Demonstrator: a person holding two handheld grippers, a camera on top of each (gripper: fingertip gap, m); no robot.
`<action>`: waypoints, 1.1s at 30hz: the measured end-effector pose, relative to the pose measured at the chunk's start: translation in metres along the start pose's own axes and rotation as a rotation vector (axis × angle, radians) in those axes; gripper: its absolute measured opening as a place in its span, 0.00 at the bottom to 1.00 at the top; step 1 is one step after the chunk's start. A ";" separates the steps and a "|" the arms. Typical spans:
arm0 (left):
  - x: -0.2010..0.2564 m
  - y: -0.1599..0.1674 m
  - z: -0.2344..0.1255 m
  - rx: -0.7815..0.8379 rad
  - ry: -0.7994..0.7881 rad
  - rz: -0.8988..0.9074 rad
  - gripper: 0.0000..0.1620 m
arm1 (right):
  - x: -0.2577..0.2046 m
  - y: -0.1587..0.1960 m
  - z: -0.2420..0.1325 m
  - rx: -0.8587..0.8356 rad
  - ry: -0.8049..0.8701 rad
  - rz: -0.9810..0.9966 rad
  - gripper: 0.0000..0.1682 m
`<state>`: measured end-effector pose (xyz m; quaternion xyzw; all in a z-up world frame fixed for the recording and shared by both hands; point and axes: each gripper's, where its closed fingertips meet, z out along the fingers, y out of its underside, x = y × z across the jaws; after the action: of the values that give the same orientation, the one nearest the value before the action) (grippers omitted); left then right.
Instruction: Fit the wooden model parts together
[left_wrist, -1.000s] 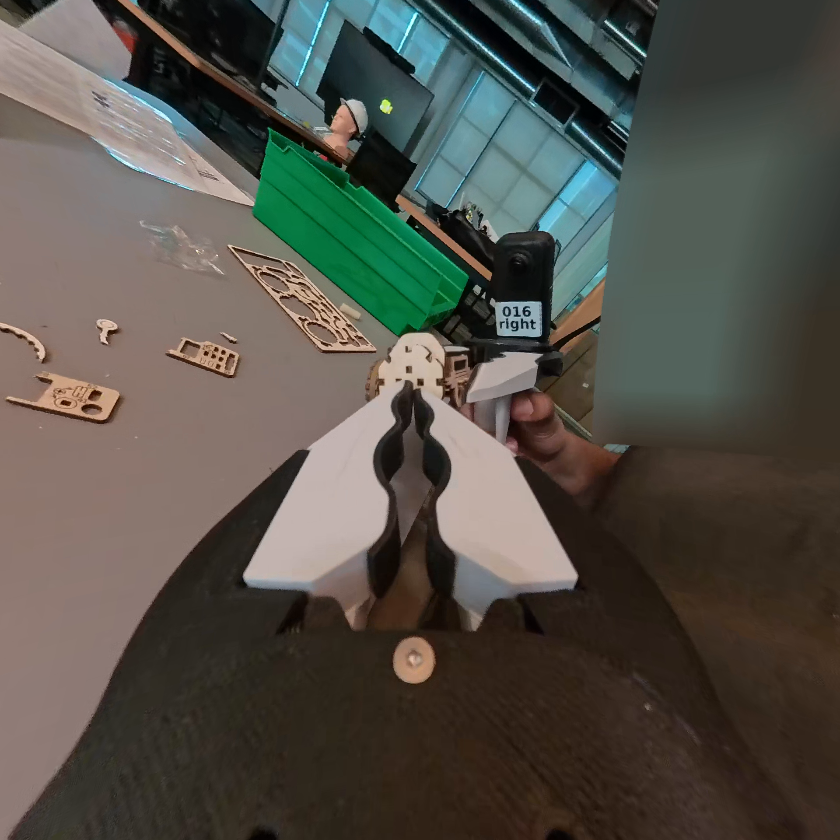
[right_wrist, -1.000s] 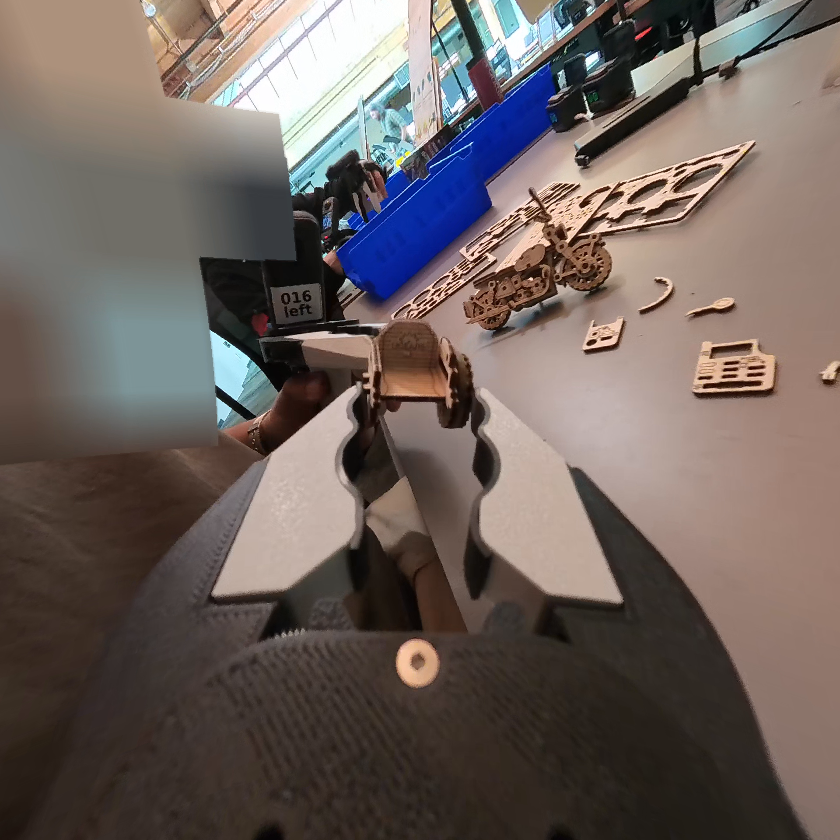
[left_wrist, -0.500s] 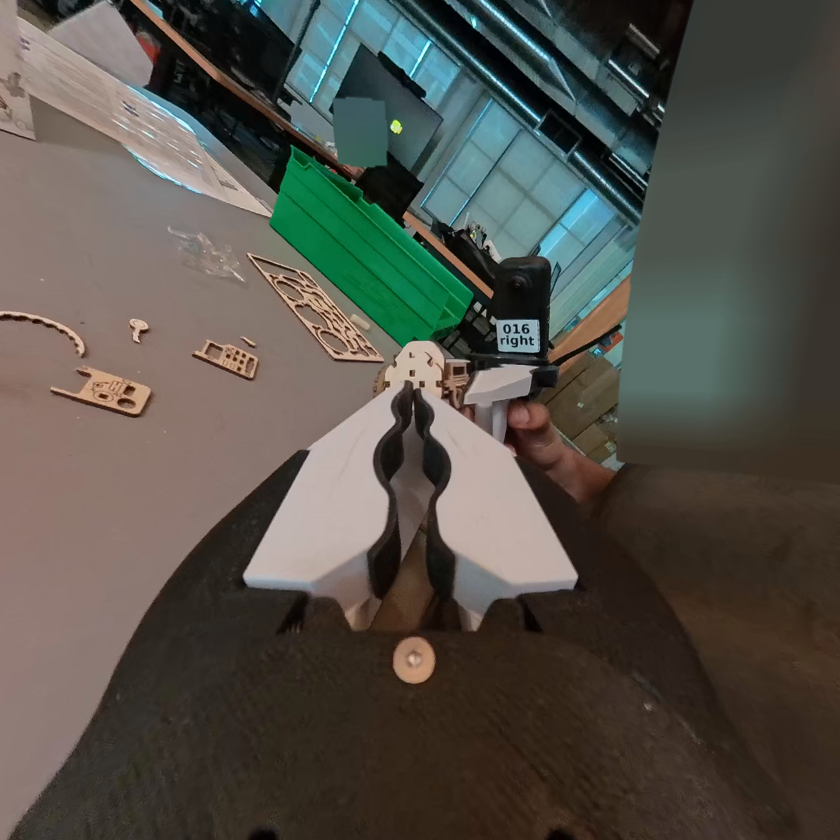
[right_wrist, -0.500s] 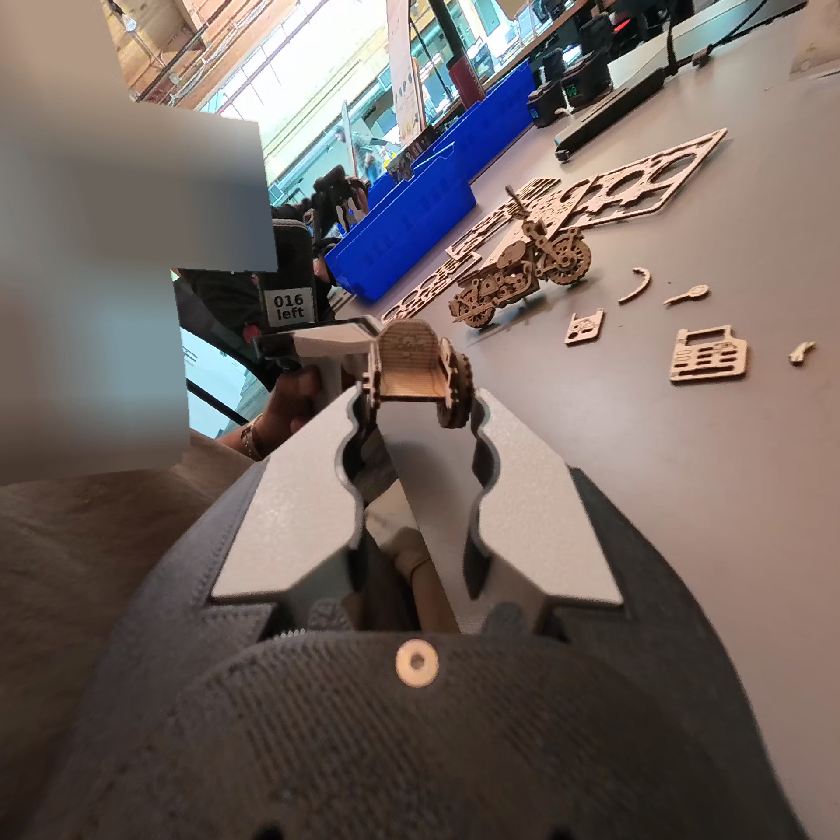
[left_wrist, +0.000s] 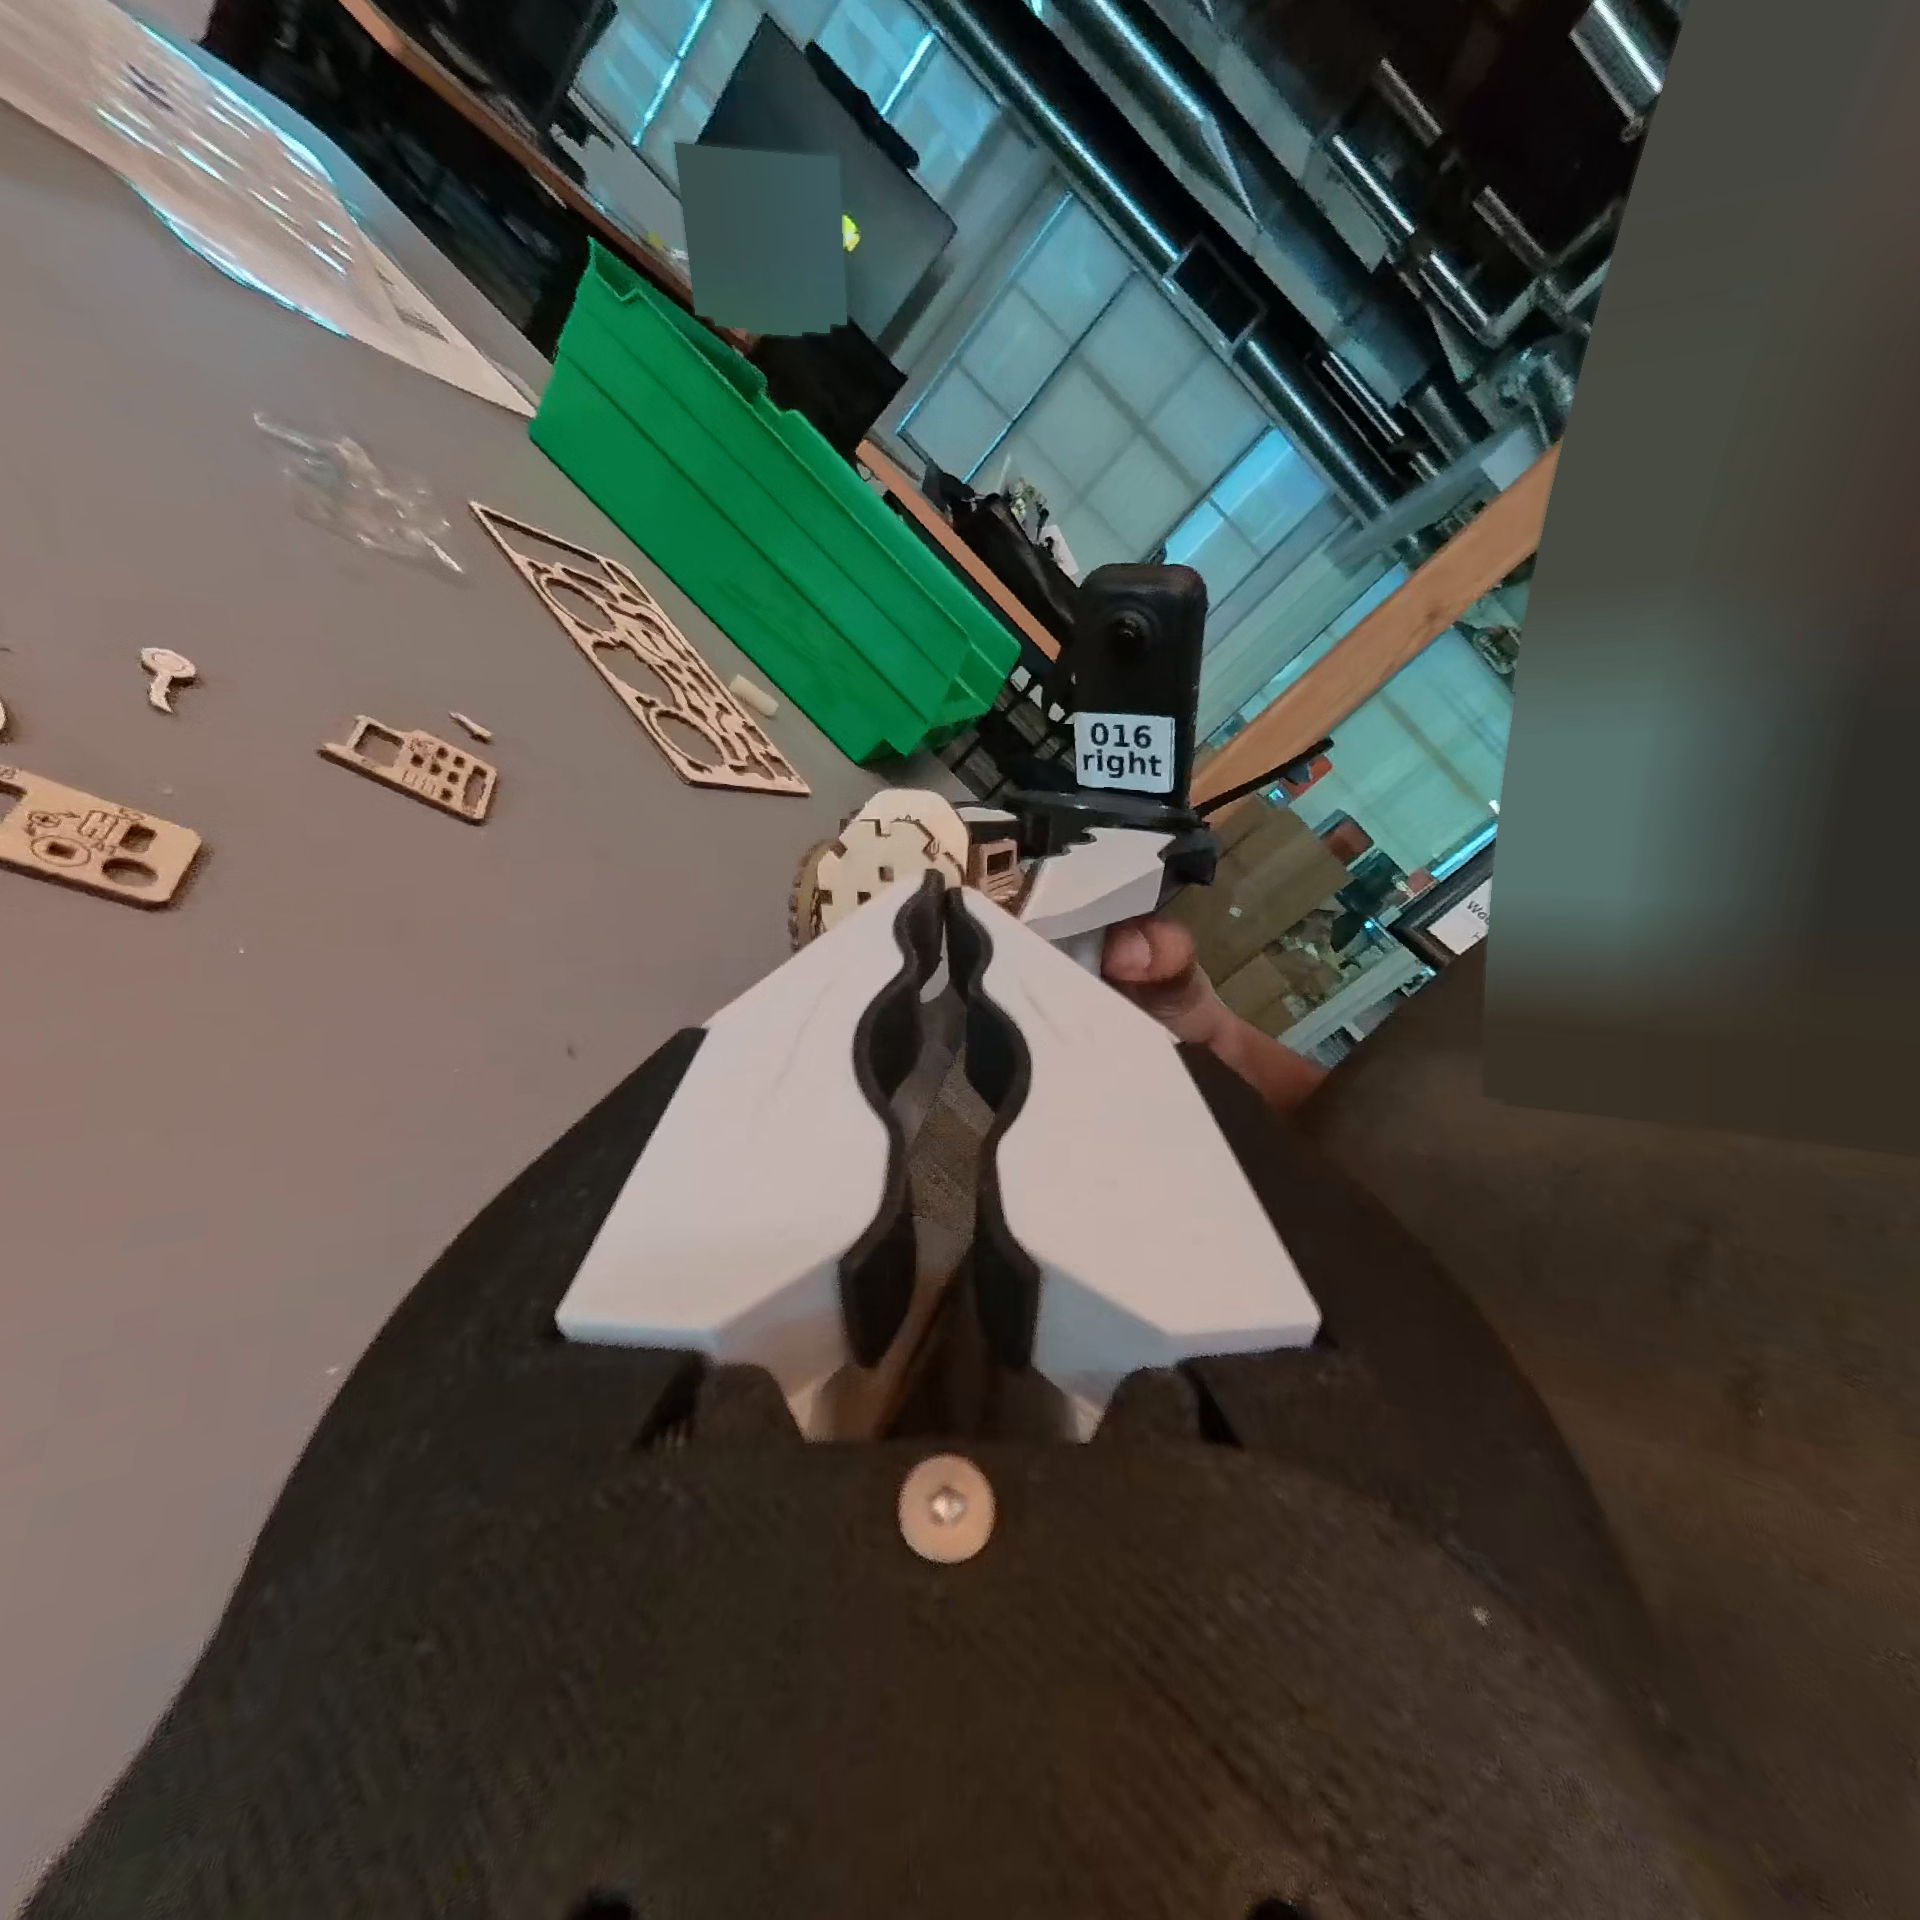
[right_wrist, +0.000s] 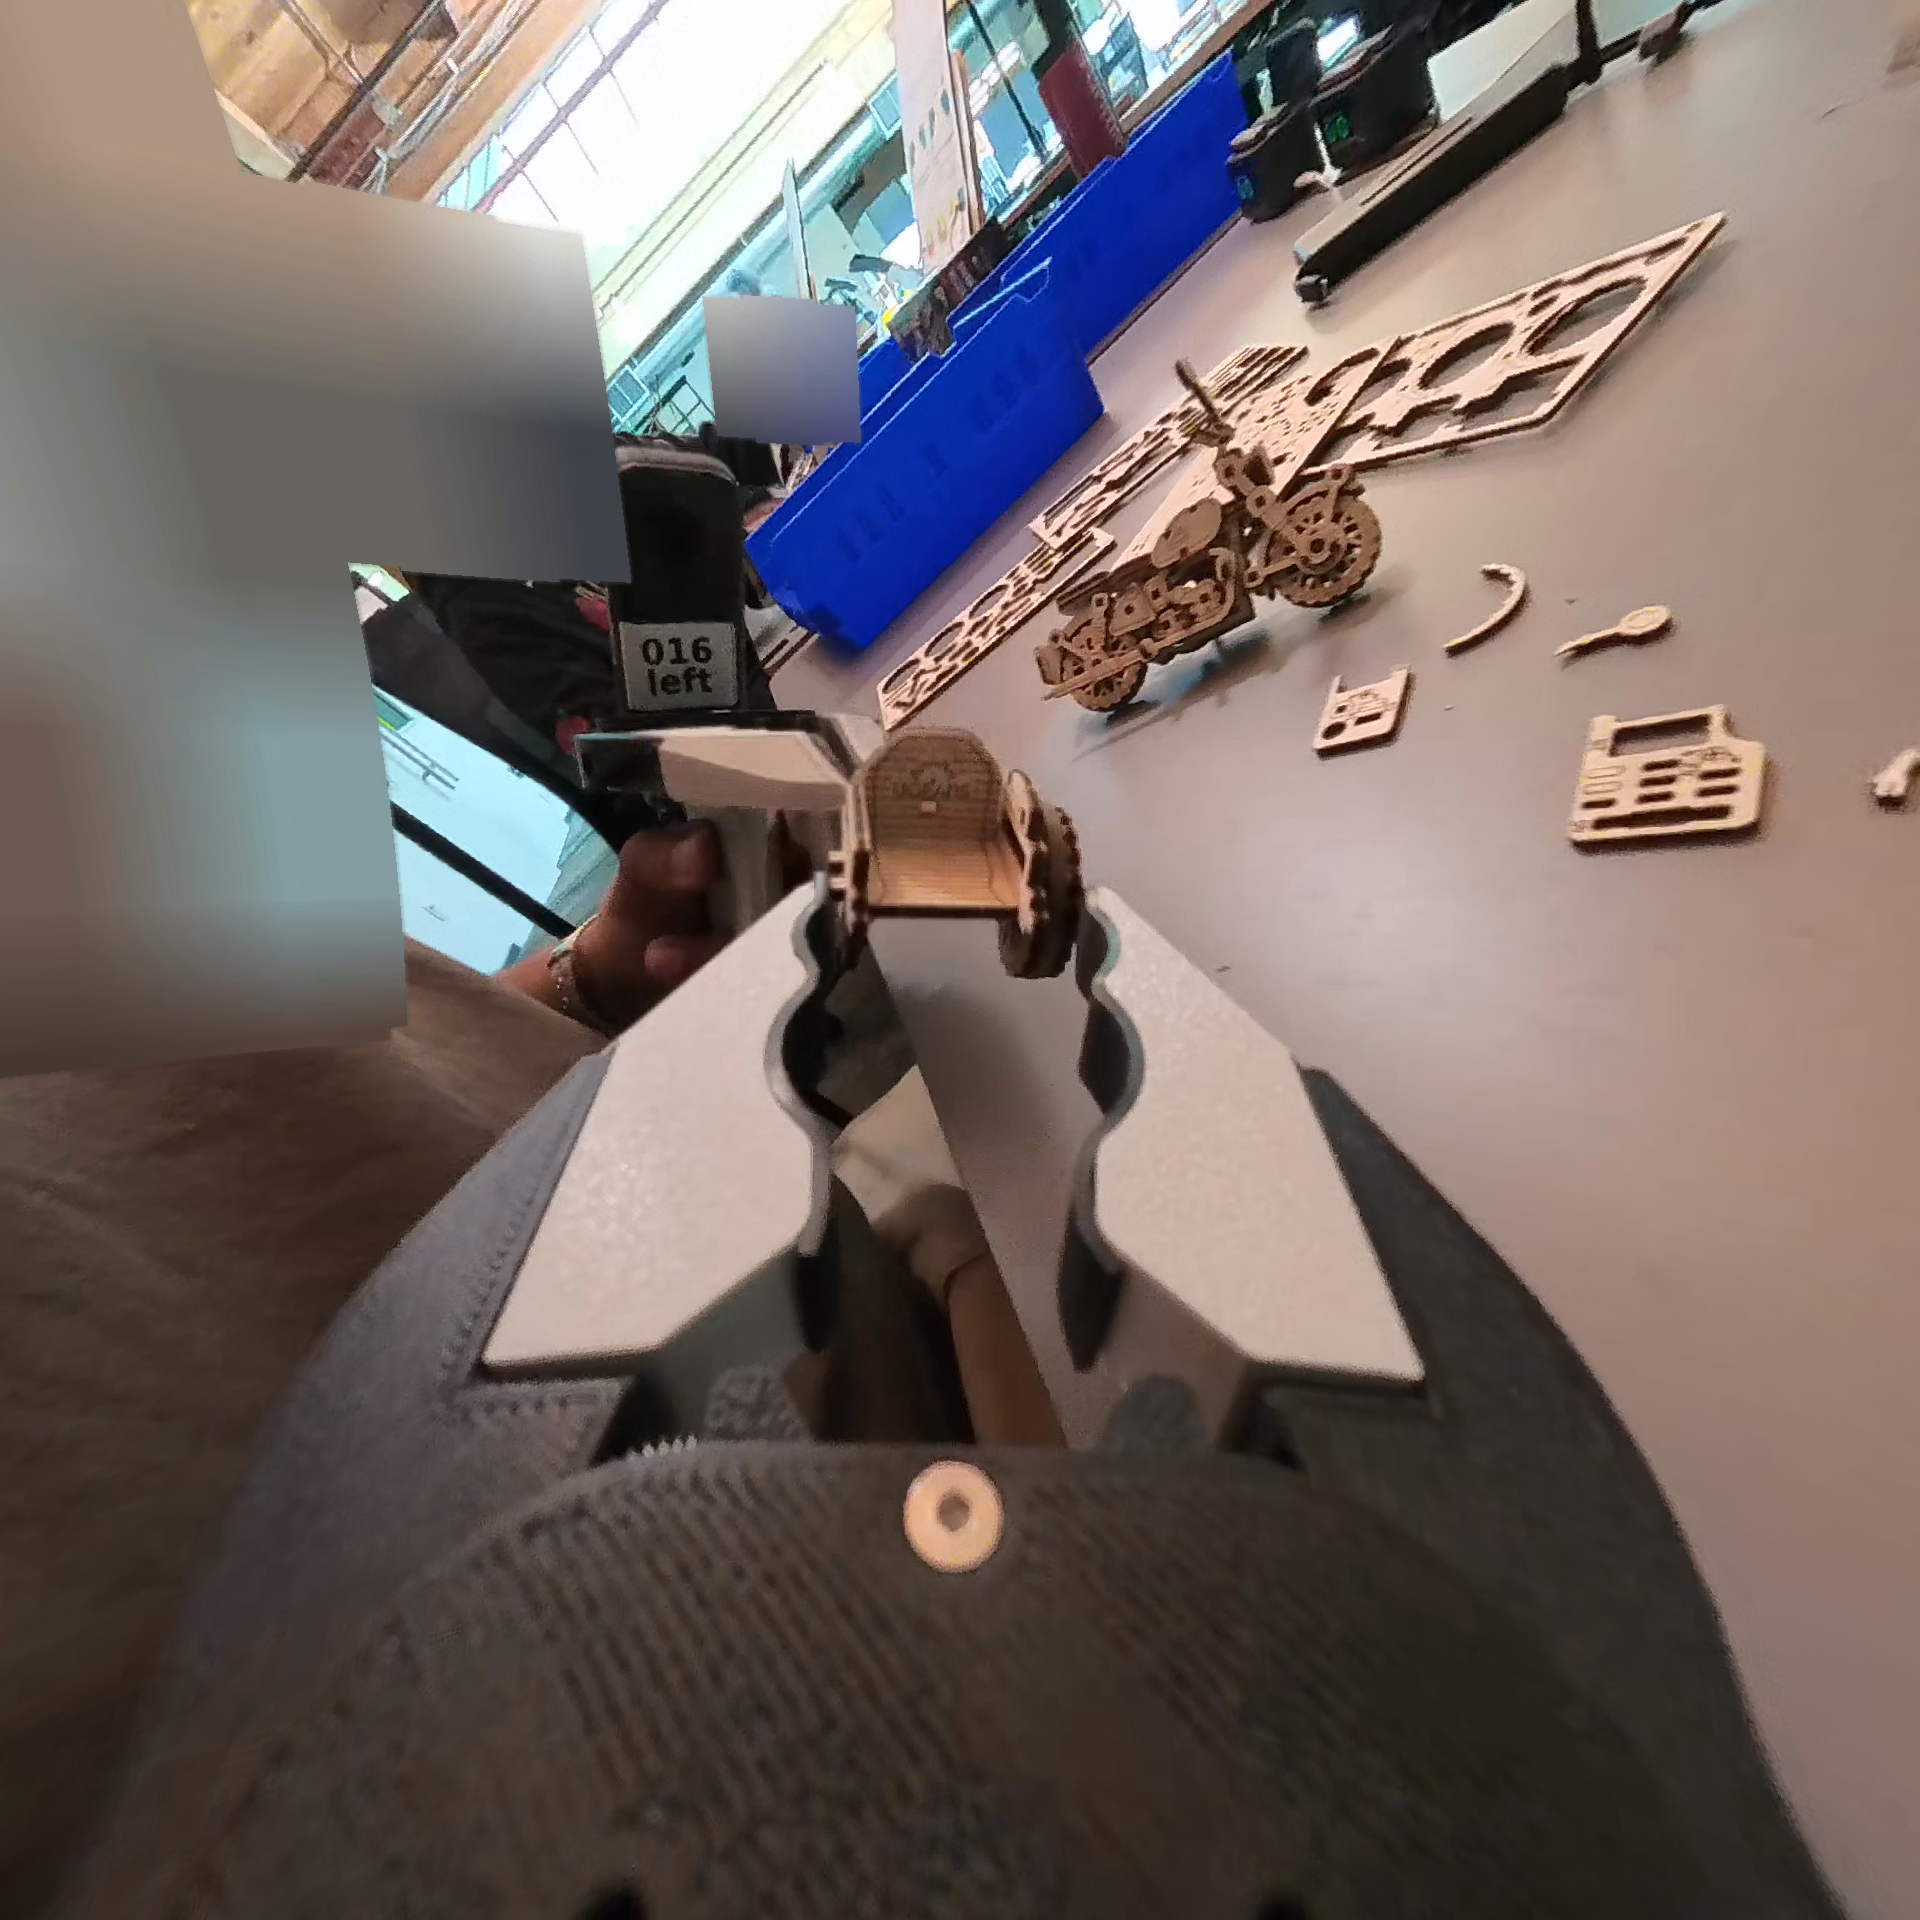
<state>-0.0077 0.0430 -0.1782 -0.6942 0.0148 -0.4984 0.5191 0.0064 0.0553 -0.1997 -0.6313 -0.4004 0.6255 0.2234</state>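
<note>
A small wooden sidecar (right_wrist: 940, 831), with a seat and a toothed wheel, is held in the air between both grippers above the grey table's near edge. My right gripper (right_wrist: 951, 914) is shut on it, one finger on each side. My left gripper (left_wrist: 940, 894) is shut on the thin rounded back panel of the same sidecar (left_wrist: 883, 847). In the right wrist view the left gripper (right_wrist: 821, 774) comes in from the left and meets the sidecar's side. A built wooden motorcycle (right_wrist: 1216, 582) stands on the table (right_wrist: 1455, 1039) farther off.
Loose flat wooden parts (right_wrist: 1662, 779) and cut-out sheets (right_wrist: 1507, 343) lie around the motorcycle. Blue bins (right_wrist: 935, 468) stand behind it. In the left wrist view there are flat parts (left_wrist: 416, 764), a cut-out sheet (left_wrist: 644, 655) and a green bin (left_wrist: 769, 561). Less than 4 cm separates the two grippers' tips. From either gripper's tips it is about 20 centimeters to the built wooden motorcycle (right_wrist: 1216, 582).
Both grippers have shifted and tilted together with the sidecar, so the table parts sit differently in both views. Neither grip has changed.
</note>
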 end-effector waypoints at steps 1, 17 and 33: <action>-0.001 -0.002 -0.002 0.001 0.002 -0.007 0.00 | 0.001 -0.001 -0.001 0.002 -0.001 0.005 0.27; -0.002 -0.002 -0.002 0.003 0.022 -0.056 0.00 | 0.000 0.005 0.002 -0.035 0.005 -0.022 0.27; -0.002 -0.003 -0.002 0.013 0.034 -0.082 0.00 | 0.001 0.002 0.001 -0.026 0.015 -0.026 0.27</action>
<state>-0.0114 0.0444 -0.1779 -0.6822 -0.0081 -0.5313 0.5023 0.0059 0.0548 -0.2023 -0.6335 -0.4149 0.6126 0.2264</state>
